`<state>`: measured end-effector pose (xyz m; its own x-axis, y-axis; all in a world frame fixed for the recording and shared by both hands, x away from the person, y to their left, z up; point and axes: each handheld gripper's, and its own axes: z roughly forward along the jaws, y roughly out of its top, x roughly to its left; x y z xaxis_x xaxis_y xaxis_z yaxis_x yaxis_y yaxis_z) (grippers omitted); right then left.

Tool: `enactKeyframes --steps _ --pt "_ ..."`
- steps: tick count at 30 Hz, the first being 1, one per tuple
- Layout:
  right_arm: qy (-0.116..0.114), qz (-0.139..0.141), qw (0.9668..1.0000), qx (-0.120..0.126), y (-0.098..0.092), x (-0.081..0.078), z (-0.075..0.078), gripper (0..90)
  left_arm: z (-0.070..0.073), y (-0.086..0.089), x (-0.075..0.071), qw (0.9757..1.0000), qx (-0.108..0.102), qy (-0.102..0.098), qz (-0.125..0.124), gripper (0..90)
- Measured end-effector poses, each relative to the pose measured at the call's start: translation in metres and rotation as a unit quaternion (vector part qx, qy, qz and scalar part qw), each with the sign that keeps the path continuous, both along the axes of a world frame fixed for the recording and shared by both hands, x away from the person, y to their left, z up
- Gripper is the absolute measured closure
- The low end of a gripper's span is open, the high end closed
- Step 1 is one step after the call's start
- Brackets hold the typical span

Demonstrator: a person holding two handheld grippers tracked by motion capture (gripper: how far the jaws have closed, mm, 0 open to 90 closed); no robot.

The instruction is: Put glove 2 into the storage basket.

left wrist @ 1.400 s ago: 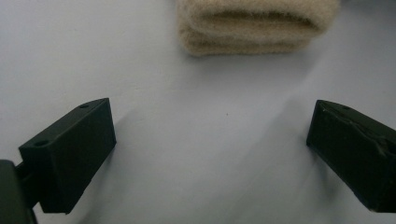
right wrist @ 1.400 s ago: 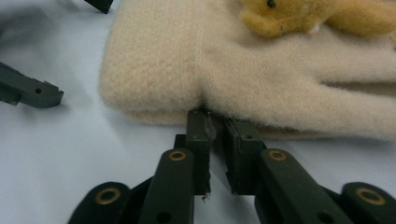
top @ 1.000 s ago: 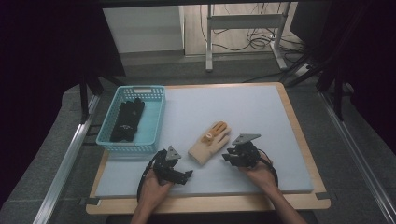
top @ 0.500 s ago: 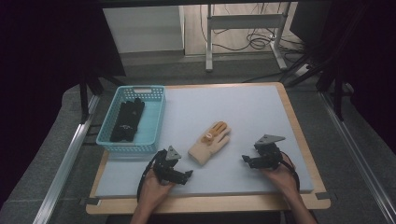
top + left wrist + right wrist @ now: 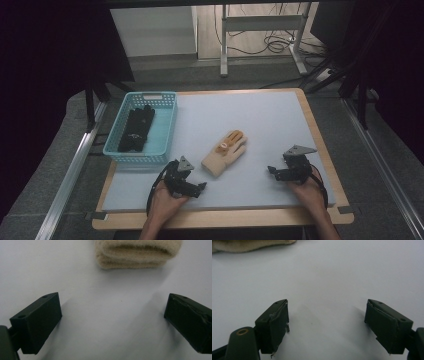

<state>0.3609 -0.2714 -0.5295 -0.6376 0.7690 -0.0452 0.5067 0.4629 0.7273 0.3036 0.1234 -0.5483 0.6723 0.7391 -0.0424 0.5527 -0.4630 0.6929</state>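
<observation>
A cream knitted glove with an orange palm patch (image 5: 225,152) lies flat on the pale blue-grey table mat (image 5: 260,120), between the two hand-held grippers. The left gripper (image 5: 196,187) rests just short of the glove's cuff, jaws spread with nothing between them. The right gripper (image 5: 272,171) sits well apart from the glove; its jaws have just been opening and stand wide, empty. Beyond the left gripper stands a light blue plastic basket (image 5: 166,131) holding dark gloves (image 5: 136,129).
</observation>
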Motion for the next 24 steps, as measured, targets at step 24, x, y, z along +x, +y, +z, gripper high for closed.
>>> enactKeyframes --steps 24 --pt "-0.003 0.000 1.0000 0.000 0.000 -0.001 0.000 18.9 0.042 -0.085 0.078 0.9968 0.040 0.047 -0.052 0.9"
